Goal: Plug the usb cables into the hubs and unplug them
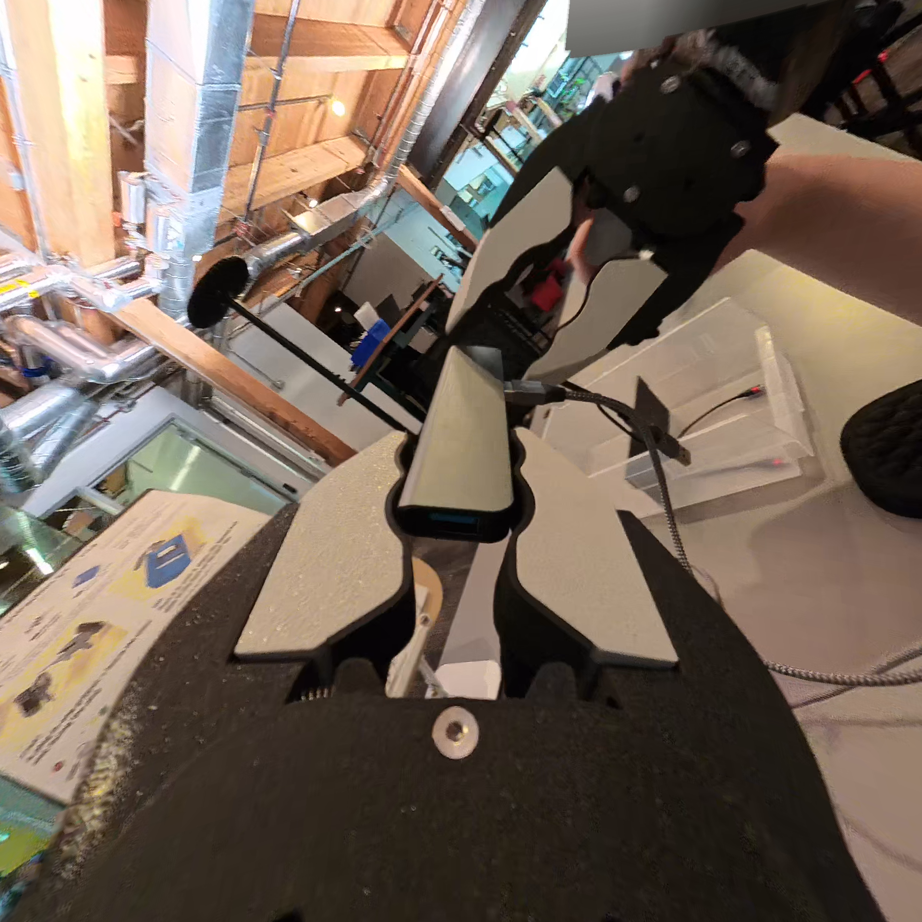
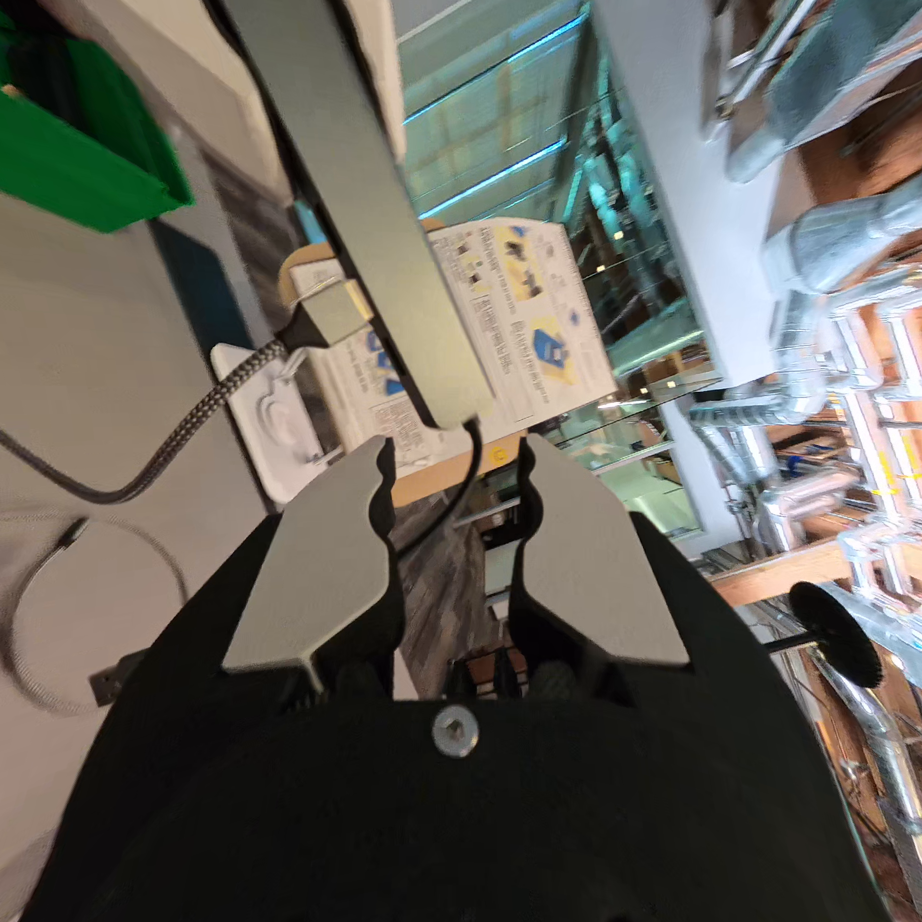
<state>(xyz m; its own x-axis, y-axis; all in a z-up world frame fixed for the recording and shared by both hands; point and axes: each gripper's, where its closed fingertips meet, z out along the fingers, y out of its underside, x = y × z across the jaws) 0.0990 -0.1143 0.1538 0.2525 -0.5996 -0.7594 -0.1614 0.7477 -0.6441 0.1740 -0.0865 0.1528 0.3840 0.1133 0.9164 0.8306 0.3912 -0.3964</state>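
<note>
My left gripper is shut on a grey USB hub and holds it in the air, with the blue end port facing the camera. A grey USB plug on a braided cable sits in the hub's side. The right gripper shows beyond the hub's far end, jaws apart. In the right wrist view my right gripper is open and empty just below the hub. The plug is seated in its side. The hub's thin black lead runs between my fingers. A second loose plug lies on the table.
A clear acrylic stand and a black round pad sit on the white table. A printed sheet stands at the left. A person's arm holds the right gripper. A green object is at upper left.
</note>
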